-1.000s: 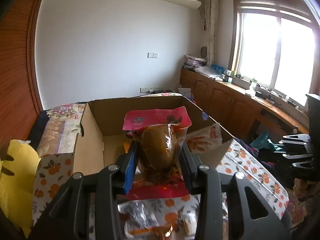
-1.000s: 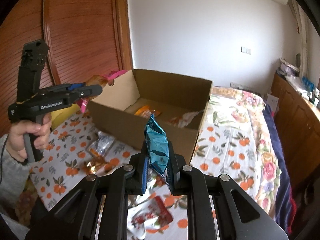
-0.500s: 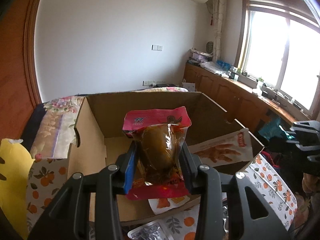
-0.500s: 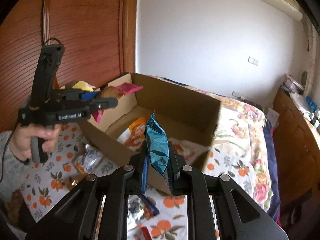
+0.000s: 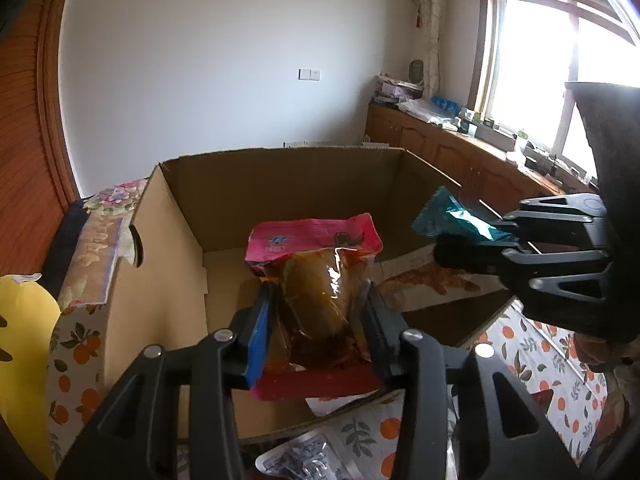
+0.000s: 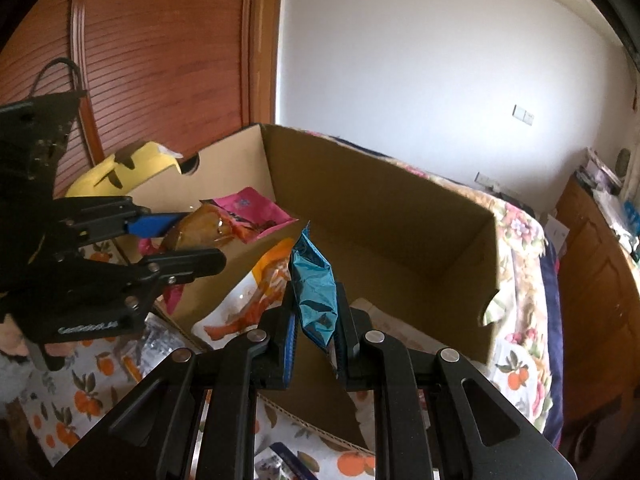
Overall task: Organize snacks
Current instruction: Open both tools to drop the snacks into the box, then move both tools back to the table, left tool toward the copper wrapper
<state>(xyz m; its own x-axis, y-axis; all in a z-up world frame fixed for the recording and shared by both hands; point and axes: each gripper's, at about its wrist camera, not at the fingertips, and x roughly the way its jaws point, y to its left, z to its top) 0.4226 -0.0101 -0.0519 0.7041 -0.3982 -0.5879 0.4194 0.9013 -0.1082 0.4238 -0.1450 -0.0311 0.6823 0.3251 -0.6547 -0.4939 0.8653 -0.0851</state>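
A white wall [image 5: 208, 80] is flanked by reddish wood panelling [image 6: 160, 60]; low wooden cabinets [image 5: 460, 152] (cluttered on top) are lit by a bright window [image 5: 532, 60].

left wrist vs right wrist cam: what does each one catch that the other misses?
Left wrist only: the window and a clear wrapped snack on the cloth before the box.

Right wrist only: the wooden slatted door.

Both: the cardboard box, the pink packet between the left gripper's opening jaws, and the blue packet pinched in the right gripper.
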